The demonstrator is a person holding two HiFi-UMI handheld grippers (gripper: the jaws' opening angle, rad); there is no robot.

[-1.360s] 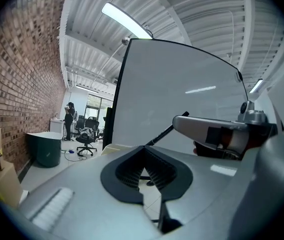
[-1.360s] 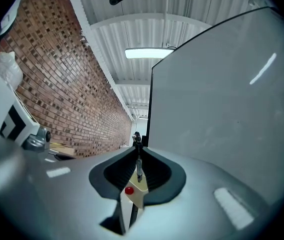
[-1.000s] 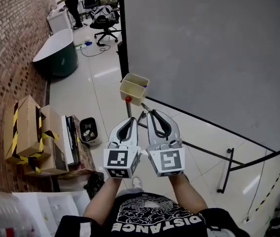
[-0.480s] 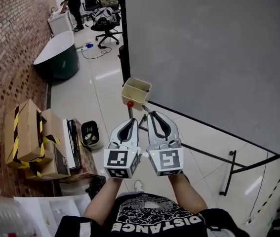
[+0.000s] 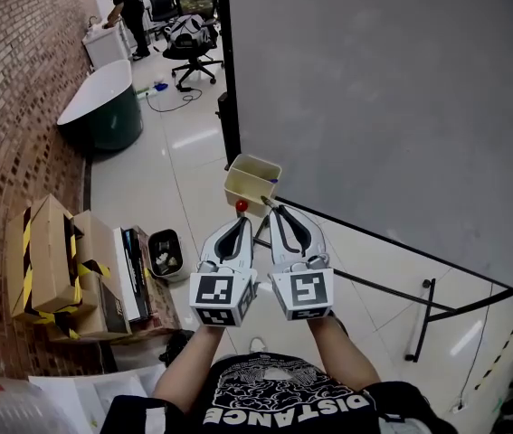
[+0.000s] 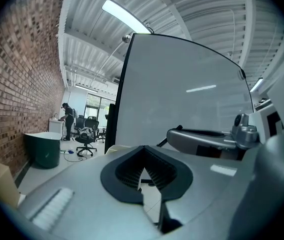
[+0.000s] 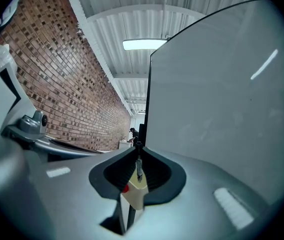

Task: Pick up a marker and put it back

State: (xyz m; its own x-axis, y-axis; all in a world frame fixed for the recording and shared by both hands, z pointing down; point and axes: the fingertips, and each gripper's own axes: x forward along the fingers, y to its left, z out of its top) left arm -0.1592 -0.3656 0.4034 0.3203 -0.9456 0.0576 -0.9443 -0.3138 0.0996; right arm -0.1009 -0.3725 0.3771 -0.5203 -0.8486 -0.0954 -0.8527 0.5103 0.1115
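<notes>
A cream open-topped box hangs at the lower left corner of the grey whiteboard, with a red knob just under it. My right gripper is shut on a thin dark marker, whose tip pokes out towards the box. In the head view the marker shows only as a short stub close below the box's rim. My left gripper is beside the right one, jaws shut with nothing between them, its tips near the red knob. Both point level at the board.
A brick wall runs along the left, with taped cardboard boxes and a small bin at its foot. Farther back are a green and white tub, an office chair and a person. The board's black stand legs cross the floor at right.
Both grippers have moved forward together towards the whiteboard. The cream box now lies closer to their tips. The jaws look unchanged.
</notes>
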